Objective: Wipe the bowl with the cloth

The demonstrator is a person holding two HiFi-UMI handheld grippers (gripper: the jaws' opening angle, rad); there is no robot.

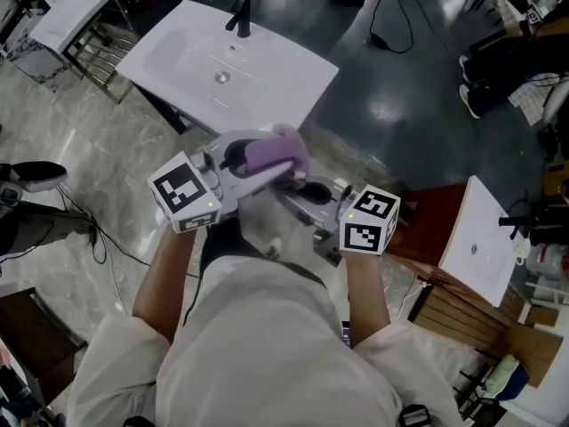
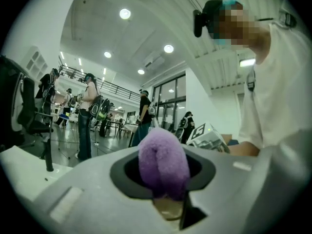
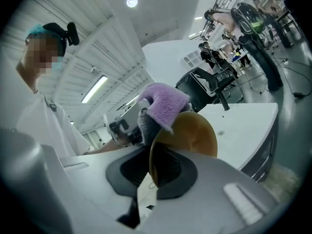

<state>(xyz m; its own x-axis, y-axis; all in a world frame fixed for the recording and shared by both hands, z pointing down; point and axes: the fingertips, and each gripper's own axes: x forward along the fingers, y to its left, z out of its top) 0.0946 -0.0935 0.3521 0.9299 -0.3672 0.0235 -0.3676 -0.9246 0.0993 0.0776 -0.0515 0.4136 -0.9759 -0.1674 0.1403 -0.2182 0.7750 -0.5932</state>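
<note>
Currently my left hand-held gripper (image 2: 165,194) is clamped on the purple cloth (image 2: 163,162), which lies against the top edge of the brown bowl (image 3: 195,135). My right hand-held gripper (image 3: 151,177) pinches the bowl's rim. Beyond both sits a white washbasin (image 1: 222,60) with a black faucet (image 1: 240,16). Another basin (image 1: 480,238) stands right.

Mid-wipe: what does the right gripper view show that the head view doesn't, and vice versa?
Right gripper view only: the brown bowl, clamped by its rim in the right gripper, with the cloth on its upper edge. Head view only: both marker cubes side by side; the bowl can't be made out there. Both: the cloth in the left gripper, and the white sink.
</note>
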